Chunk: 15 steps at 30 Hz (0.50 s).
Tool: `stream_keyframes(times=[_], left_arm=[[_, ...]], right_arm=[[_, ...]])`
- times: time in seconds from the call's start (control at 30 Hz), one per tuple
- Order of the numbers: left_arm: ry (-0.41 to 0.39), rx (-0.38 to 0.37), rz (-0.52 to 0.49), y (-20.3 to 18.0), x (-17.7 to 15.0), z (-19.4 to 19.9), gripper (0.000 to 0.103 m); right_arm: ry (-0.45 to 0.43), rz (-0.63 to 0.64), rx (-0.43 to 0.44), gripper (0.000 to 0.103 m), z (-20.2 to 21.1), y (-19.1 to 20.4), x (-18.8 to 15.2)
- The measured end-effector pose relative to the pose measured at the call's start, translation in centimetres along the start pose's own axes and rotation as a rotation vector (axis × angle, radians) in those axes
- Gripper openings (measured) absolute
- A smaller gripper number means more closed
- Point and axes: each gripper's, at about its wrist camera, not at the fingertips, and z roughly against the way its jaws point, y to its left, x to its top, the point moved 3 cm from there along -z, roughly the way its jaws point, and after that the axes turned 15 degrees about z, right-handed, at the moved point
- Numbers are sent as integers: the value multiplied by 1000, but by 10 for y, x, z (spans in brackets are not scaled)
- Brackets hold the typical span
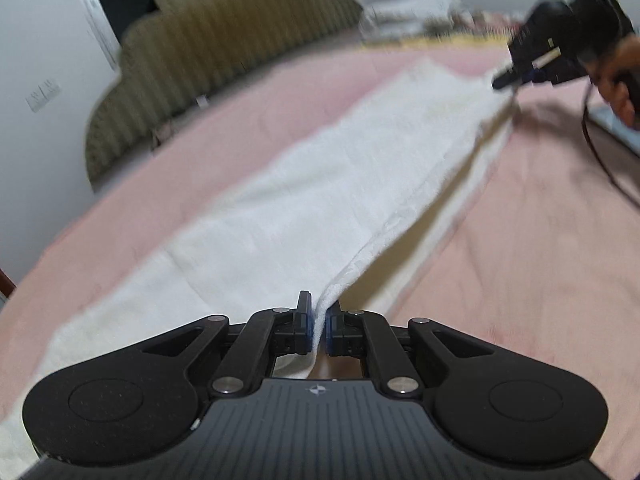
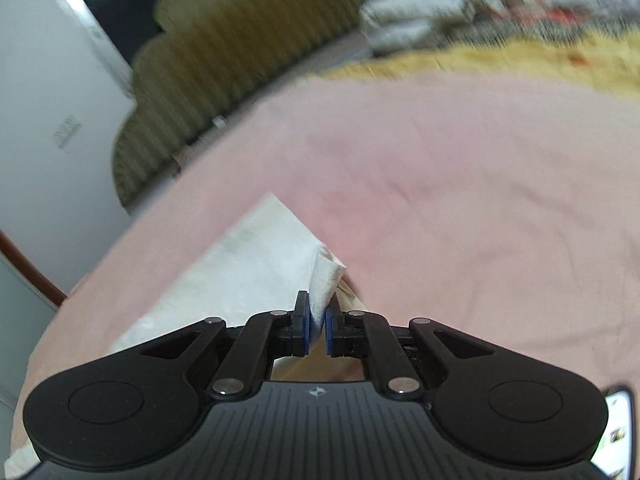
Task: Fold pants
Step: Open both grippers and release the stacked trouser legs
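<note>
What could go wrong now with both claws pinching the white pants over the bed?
1. The left claw grips only a thin edge of the white pants; it could slip out.
2. The right claw holds just a corner, so the lifted layer may sag and crease.
3. A cable trails across the pink bedsheet and might snag.

Soft, even indoor light, heavy motion blur toward the far edges, fisheye bending, dark vignetted corners.

A: Room around the pants [image 1: 304,200]?
B: Bare pink sheet [image 2: 460,184] on both sides, open for passing.
A: Blockers?
B: Striped headboard [image 1: 208,64] beyond the pants; pillow pile [image 2: 416,12] and yellow blanket [image 2: 540,60] past them; phone [image 2: 616,436] nearside, on the sheet.
</note>
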Motion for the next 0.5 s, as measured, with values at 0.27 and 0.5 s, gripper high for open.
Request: stream_keyframes(times=[0.27, 0.5], left_arm=[[-15, -9, -31, 5, 1, 12, 17], [3, -142, 72, 23, 17, 35, 31]], right_arm=[[-171, 107, -211, 25, 30, 14, 21], [77, 310, 193, 28, -67, 107, 32]])
